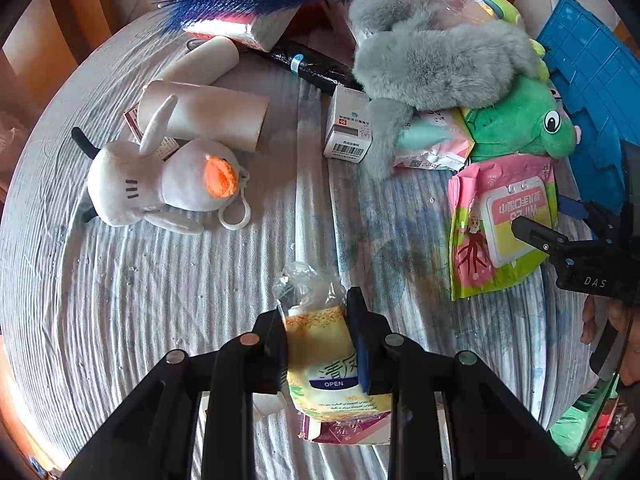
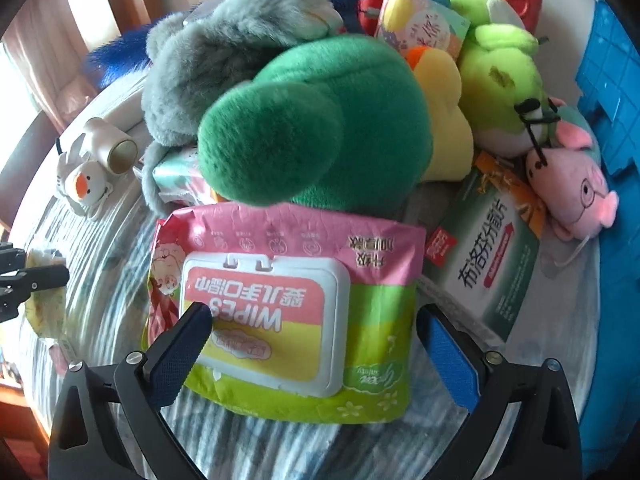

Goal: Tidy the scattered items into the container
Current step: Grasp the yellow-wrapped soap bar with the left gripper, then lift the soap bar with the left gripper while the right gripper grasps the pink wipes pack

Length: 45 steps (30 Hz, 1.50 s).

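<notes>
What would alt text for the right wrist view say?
The right gripper, jaws open, straddles a pink and green wipes pack on a striped cloth. Behind the pack are a green plush toy, a grey furry toy and a pink pig plush.

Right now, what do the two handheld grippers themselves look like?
Both are black plastic, two-fingered, with silver screw heads along angular linkage arms. The left gripper and right gripper carry blue textured pads on their fingers. White "DAS" lettering marks the right gripper's body in the left wrist view.

Pink-and-green wipes pack (image 2: 288, 312), green plush (image 2: 316, 124), blue crate (image 1: 592, 80)
</notes>
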{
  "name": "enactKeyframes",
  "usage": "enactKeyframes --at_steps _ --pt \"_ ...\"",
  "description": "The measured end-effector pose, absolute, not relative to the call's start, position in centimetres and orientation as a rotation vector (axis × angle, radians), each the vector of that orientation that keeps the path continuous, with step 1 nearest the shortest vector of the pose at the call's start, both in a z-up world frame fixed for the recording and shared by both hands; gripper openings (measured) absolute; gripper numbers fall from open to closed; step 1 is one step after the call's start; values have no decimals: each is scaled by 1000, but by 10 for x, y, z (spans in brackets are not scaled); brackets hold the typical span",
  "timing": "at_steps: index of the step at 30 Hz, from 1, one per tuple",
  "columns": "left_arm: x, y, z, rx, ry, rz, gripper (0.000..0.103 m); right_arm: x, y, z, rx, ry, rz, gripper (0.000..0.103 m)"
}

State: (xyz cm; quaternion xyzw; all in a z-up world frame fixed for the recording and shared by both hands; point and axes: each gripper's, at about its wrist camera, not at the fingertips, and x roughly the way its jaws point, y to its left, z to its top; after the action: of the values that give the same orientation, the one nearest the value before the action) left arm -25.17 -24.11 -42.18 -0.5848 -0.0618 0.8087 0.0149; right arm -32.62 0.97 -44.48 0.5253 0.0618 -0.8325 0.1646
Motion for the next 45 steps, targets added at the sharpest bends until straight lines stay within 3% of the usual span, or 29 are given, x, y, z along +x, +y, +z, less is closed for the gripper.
enactKeyframes --at_steps 10,12,17,23,29,35,37,39,40,41,45 --pt "-255 -256 -422 -1819 -152 2503 25 -333 -3 -450 1520 166 -2281 102" --pt "-255 -256 -420 -1815 -153 2509 25 -331 -6 -445 1501 191 -2256 92" --pt "-255 -255 -412 -1792 -157 2525 25 -321 -3 -421 1443 176 -2258 38" --pt "-255 -254 -398 -1753 -152 2545 25 -304 -4 -389 1372 187 -2260 16" --pt "-249 -254 -386 -1723 -143 2558 25 -292 2 -374 1362 190 -2259 9" --pt "-241 -249 -390 -1731 -117 2536 25 -290 21 -411 1499 129 -2226 10" --pt "-240 -249 -391 -1731 -113 2529 25 -283 23 -426 1555 153 -2215 18" --pt "-239 -248 -392 -1731 -112 2526 25 -274 29 -432 1567 217 -2247 65" --pt "-239 -248 -393 -1731 -112 2525 25 -269 29 -430 1543 245 -2265 98" --pt "-239 -248 -393 -1731 -113 2524 25 -264 27 -425 1496 285 -2284 103" --pt "-239 -251 -394 -1730 -124 2527 25 -254 -7 -412 1317 564 -2251 103"
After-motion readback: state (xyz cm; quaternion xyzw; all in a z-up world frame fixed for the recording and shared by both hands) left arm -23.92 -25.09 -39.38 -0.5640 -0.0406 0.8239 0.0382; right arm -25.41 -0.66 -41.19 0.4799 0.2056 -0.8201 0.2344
